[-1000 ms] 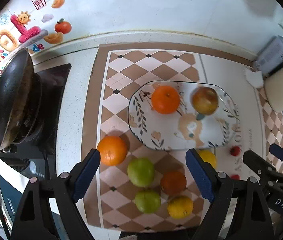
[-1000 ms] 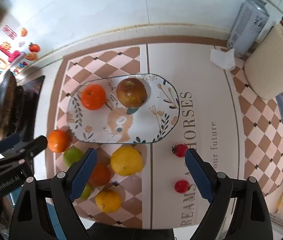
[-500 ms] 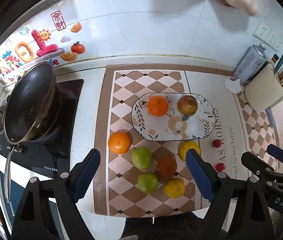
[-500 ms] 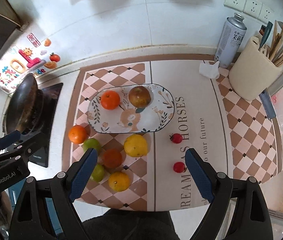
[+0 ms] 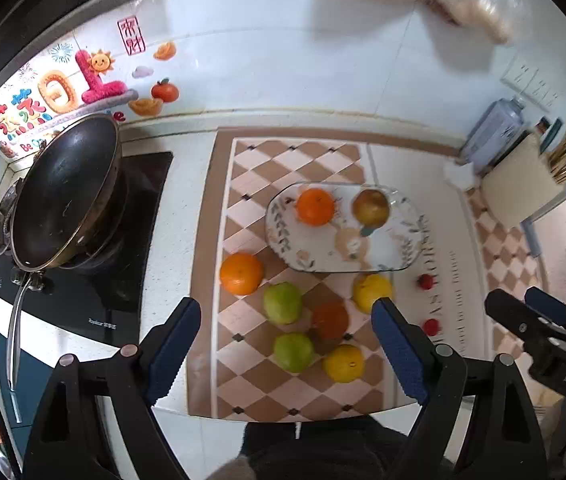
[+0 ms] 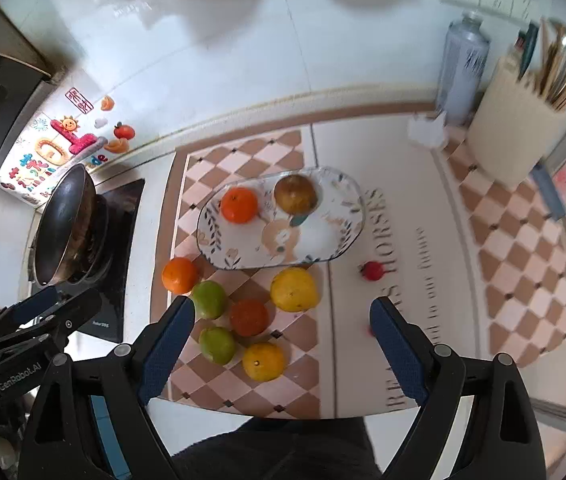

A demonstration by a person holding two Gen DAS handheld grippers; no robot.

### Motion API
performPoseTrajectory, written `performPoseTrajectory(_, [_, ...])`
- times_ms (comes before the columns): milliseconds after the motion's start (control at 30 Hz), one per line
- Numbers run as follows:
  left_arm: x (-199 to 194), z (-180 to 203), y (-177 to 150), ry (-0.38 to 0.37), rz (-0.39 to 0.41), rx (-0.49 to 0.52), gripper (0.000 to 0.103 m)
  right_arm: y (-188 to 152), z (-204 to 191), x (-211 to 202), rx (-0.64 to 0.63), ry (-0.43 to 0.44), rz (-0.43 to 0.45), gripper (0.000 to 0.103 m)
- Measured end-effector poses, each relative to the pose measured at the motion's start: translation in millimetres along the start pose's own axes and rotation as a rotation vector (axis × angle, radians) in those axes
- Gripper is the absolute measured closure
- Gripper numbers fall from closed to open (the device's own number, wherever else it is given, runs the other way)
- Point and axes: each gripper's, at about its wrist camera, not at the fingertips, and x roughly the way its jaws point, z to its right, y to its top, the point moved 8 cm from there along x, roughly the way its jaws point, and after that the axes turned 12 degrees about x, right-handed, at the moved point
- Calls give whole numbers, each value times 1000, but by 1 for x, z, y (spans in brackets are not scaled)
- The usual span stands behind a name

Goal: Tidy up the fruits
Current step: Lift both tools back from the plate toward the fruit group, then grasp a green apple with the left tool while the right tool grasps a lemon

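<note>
An oval patterned plate [image 5: 399, 248] [image 6: 339, 240] holds an orange [image 5: 315, 207] [image 6: 239, 205] and a brownish apple [image 5: 371, 207] [image 6: 296, 194]. In front of it on the checked mat lie an orange [image 5: 241, 273], two green fruits [image 5: 282, 303] [image 5: 293, 352], a dark orange one [image 5: 330, 321], two yellow ones [image 5: 372, 291] [image 5: 343, 363] and two small red fruits [image 5: 426, 281] [image 5: 430, 327]. My left gripper [image 5: 287, 352] is open and empty, held high above the loose fruit. My right gripper [image 6: 281, 348] is open and empty, also high above it.
A black wok [image 5: 63, 196] sits on the hob [image 5: 95, 292] at the left. A spray can [image 6: 463, 68], a crumpled tissue [image 6: 427, 132] and a cream utensil holder [image 6: 515, 128] stand at the back right. The counter's front edge is just below the fruit.
Both grippers have risen and pulled back from the counter, so the plate and fruit look smaller and more of the kitchen shows. Nothing was picked up.
</note>
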Motion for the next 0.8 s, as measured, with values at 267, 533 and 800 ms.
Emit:
performPoseTrajectory(267, [83,-39,-19,9,-174,-95,3,-10,25,131,98,-6,-222,12])
performPoseTrajectory(533, [164,-23,-30,-115,-357,-160,3,-25,35,212,131,-24,-349,17])
performPoseTrajectory(800, [222,1,-43,-180,-496,-136,3,-27,34,236,130,-28,-392,17])
